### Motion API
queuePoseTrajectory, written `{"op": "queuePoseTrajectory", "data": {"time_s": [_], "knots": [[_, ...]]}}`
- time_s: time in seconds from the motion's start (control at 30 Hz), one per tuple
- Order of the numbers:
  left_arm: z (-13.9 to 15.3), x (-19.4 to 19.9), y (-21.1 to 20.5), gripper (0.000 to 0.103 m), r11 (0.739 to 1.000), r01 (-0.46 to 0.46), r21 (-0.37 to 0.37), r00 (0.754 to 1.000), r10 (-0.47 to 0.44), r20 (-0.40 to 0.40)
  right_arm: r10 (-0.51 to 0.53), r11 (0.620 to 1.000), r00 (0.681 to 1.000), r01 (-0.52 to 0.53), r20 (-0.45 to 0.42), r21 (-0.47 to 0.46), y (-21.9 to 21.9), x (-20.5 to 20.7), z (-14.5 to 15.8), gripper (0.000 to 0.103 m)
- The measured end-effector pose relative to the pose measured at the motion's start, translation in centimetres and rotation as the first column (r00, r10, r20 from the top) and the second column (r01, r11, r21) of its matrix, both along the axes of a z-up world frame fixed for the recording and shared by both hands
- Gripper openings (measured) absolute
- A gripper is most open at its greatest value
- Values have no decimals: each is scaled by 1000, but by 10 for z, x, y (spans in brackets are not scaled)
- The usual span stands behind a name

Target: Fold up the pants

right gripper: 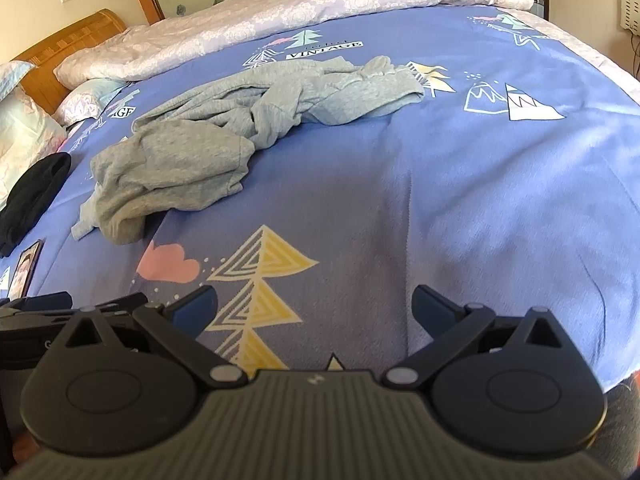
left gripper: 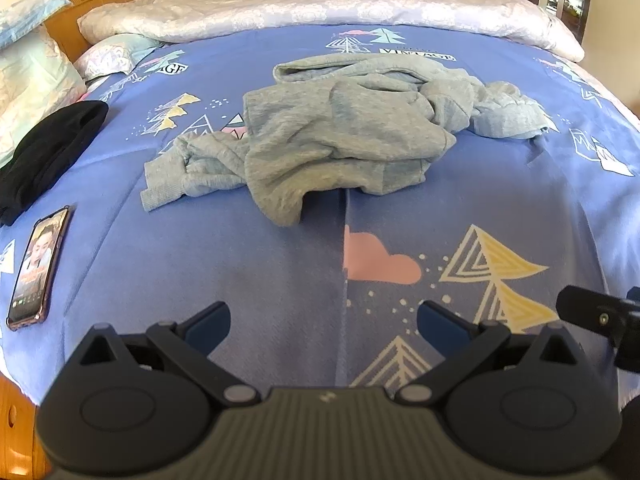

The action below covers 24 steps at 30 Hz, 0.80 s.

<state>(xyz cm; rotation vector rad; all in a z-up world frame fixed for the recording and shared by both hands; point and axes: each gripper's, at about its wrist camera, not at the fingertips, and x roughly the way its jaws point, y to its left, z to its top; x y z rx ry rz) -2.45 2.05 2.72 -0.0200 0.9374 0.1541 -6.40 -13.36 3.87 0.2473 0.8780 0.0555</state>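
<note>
A bed with a blue tree-print cover carries crumpled grey pants mid-bed, a black garment and a phone at its left edge, pillows and a pale quilt along the far side.

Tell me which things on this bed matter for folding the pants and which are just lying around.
For the job:
grey pants, crumpled mid-bed
left gripper, open
right gripper, open

Lying about:
phone
black garment
pillows
white quilt
</note>
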Motion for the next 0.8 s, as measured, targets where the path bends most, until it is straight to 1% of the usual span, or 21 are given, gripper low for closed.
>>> {"op": "queuePoseTrajectory", "data": {"time_s": [0.4,0.5,0.6,0.67,0.73,0.8], "knots": [[-5,2,4,103,1000,-1,-25,1000,0,-19,11,1000,1000,-11,-2,-18,4,1,0,103],[-6,2,7,103,999,-5,-35,1000,5,-17,24,999,1000,-24,-5,-31,8,2,-1,95],[-6,4,15,103,999,-17,-47,1000,16,-13,35,998,999,-36,-26,-42,11,5,-5,86],[-4,6,25,103,998,-33,-51,999,33,-3,43,997,999,-45,-25,-57,14,7,-4,71],[-2,7,36,103,997,-52,-56,999,53,9,71,993,997,-71,-11,-89,19,10,-1,66],[2,6,51,103,996,-64,-54,998,66,22,112,987,994,-110,12,-120,26,13,3,64]]}}
